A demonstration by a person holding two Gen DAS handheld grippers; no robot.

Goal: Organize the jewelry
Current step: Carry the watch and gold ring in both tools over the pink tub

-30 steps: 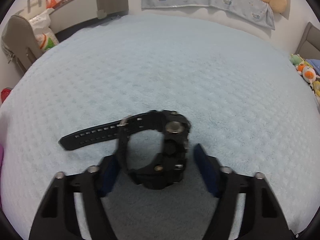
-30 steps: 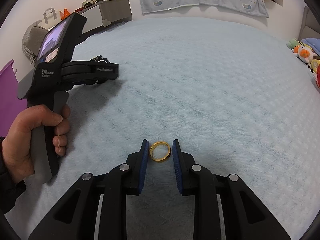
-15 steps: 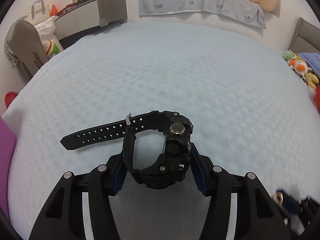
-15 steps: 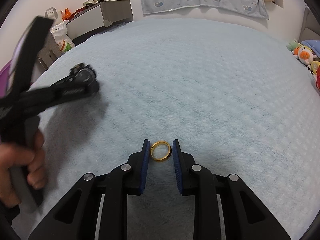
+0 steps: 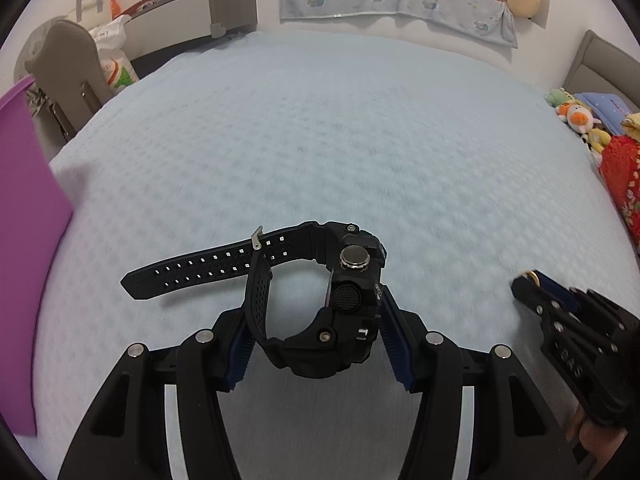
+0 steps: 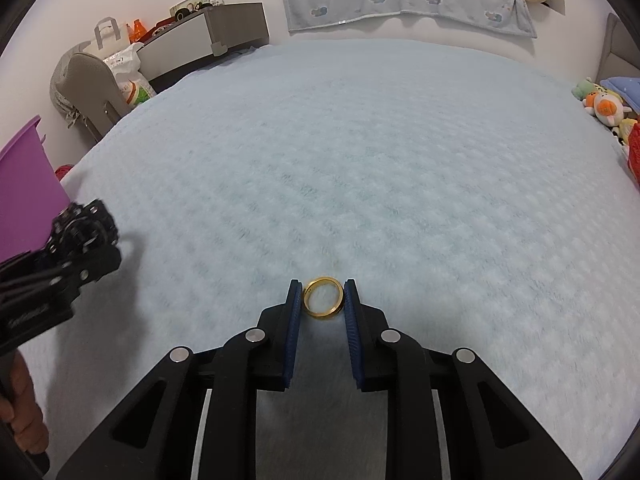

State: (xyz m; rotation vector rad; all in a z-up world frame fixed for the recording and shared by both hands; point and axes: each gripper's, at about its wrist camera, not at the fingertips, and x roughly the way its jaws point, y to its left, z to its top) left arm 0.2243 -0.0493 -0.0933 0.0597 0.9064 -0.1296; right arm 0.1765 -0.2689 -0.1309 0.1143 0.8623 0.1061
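Note:
My left gripper [image 5: 316, 344] is shut on a black wristwatch [image 5: 340, 300], held above the light blue bedspread [image 5: 360, 140]; its strap sticks out to the left. My right gripper [image 6: 322, 298] is shut on a gold ring [image 6: 323, 297], pinched upright between the blue pads. In the left wrist view the right gripper [image 5: 536, 284] shows at the right edge with the ring [image 5: 532, 276]. In the right wrist view the left gripper [image 6: 80, 252] with the watch [image 6: 82, 228] shows at the left edge.
A purple container [image 5: 20, 220] stands at the left edge of the bed; it also shows in the right wrist view [image 6: 24, 192]. A grey drawer unit [image 6: 200, 44] and a grey chair [image 6: 88, 88] stand back left. Plush toys [image 5: 576, 116] and a red cloth [image 5: 624, 184] lie right.
My left gripper closed on the watch and lifted it, pulling back and left toward the purple container. My right gripper kept its hold on the ring and hardly moved.

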